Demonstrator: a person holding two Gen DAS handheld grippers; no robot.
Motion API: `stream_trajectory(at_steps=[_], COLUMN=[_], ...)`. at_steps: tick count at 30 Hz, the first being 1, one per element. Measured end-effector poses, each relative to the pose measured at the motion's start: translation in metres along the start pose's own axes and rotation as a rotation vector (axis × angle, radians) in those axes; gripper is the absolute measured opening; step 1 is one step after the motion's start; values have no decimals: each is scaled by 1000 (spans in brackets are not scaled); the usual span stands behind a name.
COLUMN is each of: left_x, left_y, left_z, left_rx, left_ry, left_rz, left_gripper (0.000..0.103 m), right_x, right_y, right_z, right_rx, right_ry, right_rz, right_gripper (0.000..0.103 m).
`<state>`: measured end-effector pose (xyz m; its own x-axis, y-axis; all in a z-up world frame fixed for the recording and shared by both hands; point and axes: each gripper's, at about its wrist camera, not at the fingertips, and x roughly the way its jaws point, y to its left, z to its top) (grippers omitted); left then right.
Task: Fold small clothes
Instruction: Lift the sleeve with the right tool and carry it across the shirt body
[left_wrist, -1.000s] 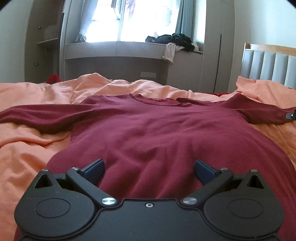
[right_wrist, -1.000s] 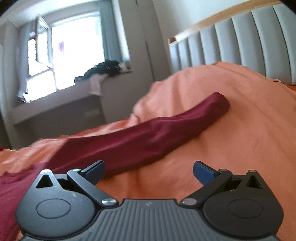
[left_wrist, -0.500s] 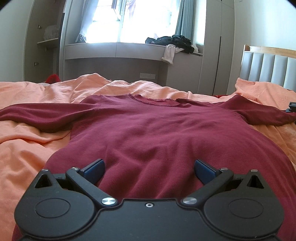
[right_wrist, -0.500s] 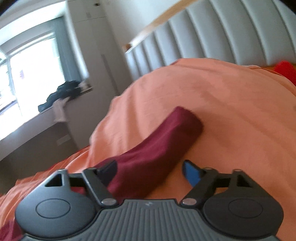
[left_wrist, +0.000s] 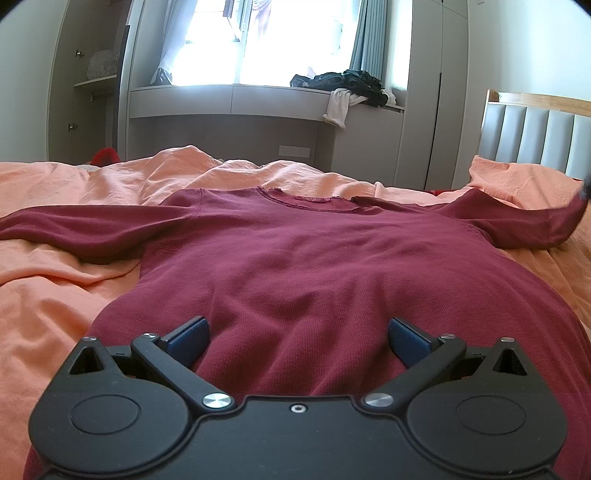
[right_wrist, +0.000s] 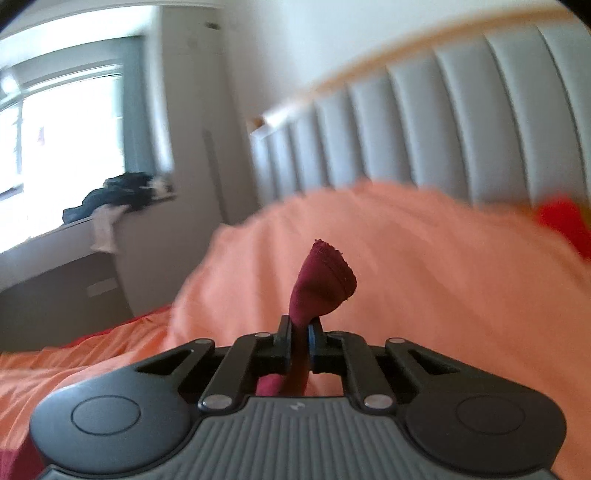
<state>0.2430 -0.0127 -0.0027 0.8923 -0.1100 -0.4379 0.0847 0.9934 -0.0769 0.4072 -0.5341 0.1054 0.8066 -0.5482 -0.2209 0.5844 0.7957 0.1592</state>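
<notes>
A dark red long-sleeved top (left_wrist: 314, 258) lies spread face up on a bed covered by a rumpled orange sheet (left_wrist: 55, 295), its neckline pointing toward a bright window (left_wrist: 258, 40) at the far side of the room. At the far left stands an open cupboard with shelves (left_wrist: 92, 81). The top's left sleeve (left_wrist: 92, 229) stretches flat across the sheet toward the left edge of the bed. The left hand-held gripper (left_wrist: 298, 332) hovers low over the hem of the top, its two blue-padded fingers (left_wrist: 188, 338) spread wide apart with nothing pinched between them. Beyond the neckline, a window ledge carries a heap of dark clothes (left_wrist: 343, 83) with a pale garment (left_wrist: 338, 107) hanging over its edge. Further right, the top's other sleeve (left_wrist: 517, 225) rises off the sheet toward its end at the right edge of the left wrist view. The right hand-held gripper (right_wrist: 300, 332) has just been closing, and its jaws now pinch that sleeve just behind the cuff (right_wrist: 325, 277), which sticks up beyond the fingertips while the rest of the sleeve trails back beneath the tool. Behind it the orange sheet (right_wrist: 406, 277) swells over the pillow end of the bed, and a grey padded headboard (right_wrist: 461, 122) with a wooden top rail runs along the wall at right. This view is blurred.
</notes>
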Motion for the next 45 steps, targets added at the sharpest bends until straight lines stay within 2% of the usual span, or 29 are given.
stream_trajectory(at_steps=[6, 11, 17, 24, 28, 33, 38, 41, 45], left_x=[-6, -27, -45, -48, -45, -45, -45, -44, -39], left_y=[2, 10, 25, 61, 77, 81, 78, 77, 77], left_z=[4, 15, 32, 45, 45, 43, 41, 41, 41], left_rx=[-13, -65, -108, -263, -313, -315, -294, -293, -292], left_ry=[-18, -107, -188, -187, -175, -170, -179, -178, -160], left_rz=[-5, -33, 39, 126, 159, 158, 134, 109, 68], left_gripper=[103, 103, 103, 103, 103, 103, 103, 103, 103], right_x=[-58, -114, -184, -270, -301, -323, -332, -331, -318], right_y=[82, 153, 223, 280, 296, 303, 300, 296, 275], right_z=[28, 30, -1, -79, -137, -199, -229, -229, -210], right_rx=[-271, -435, -609, -912, -1102, -1287, -1325, -1291, -1195], right_ry=[-158, -236, -294, -320, -289, -273, -230, -167, -70], right_rz=[185, 387, 618, 867, 958, 1009, 1047, 1089, 1139], right_gripper=[9, 9, 9, 8, 8, 8, 9, 17, 48])
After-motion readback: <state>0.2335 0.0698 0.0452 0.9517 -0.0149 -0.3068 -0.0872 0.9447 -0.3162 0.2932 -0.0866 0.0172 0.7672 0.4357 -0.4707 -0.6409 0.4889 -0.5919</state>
